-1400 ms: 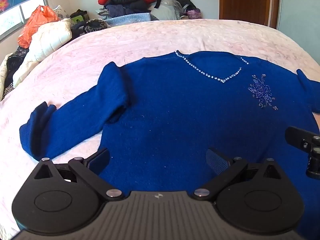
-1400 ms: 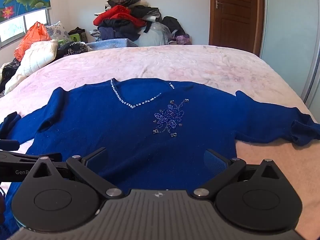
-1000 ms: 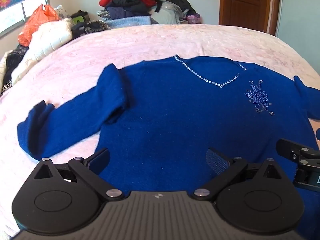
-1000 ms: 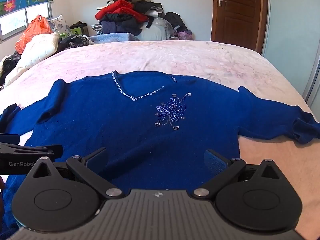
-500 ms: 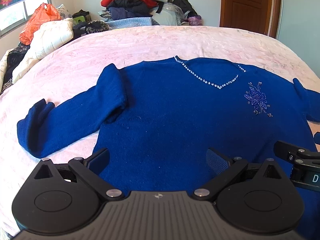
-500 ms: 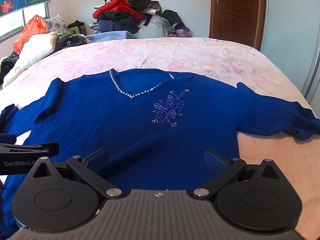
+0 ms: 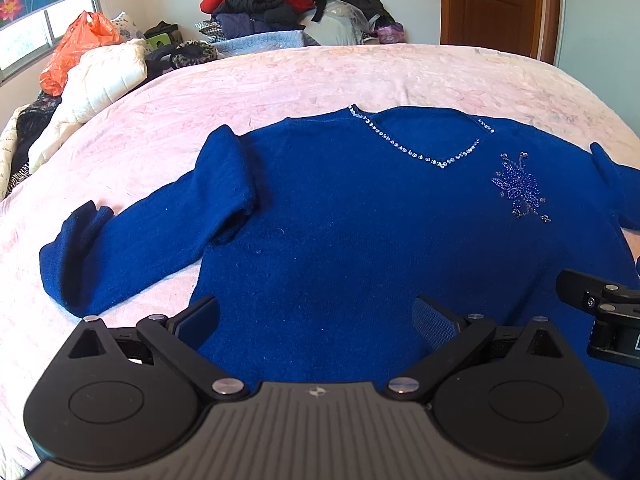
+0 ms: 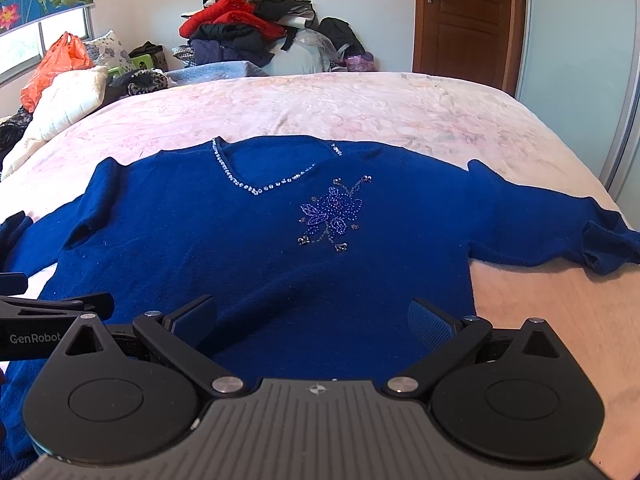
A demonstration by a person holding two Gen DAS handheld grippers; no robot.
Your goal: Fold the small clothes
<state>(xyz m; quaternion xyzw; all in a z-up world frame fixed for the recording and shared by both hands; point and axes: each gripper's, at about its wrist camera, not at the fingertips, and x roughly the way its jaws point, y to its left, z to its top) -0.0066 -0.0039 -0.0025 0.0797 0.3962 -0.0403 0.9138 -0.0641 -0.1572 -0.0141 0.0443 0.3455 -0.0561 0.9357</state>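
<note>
A royal-blue V-neck sweater (image 7: 360,232) lies face up and spread flat on the pink bed, with a rhinestone neckline and a beaded flower (image 8: 332,216) on the chest. Its left sleeve (image 7: 132,248) and right sleeve (image 8: 560,236) stretch out to the sides. My left gripper (image 7: 316,320) is open and empty, hovering over the sweater's lower left body. My right gripper (image 8: 314,320) is open and empty over the lower right body. Each gripper shows at the edge of the other's view.
The pink bedspread (image 8: 360,108) extends far beyond the sweater. A pile of clothes (image 8: 256,36) sits at the far end. A white quilt (image 7: 96,80) and an orange bag (image 7: 76,48) lie at the far left. A wooden door (image 8: 468,20) stands at the far right.
Both grippers have shifted only slightly over the sweater and stayed open. The sweater has not moved.
</note>
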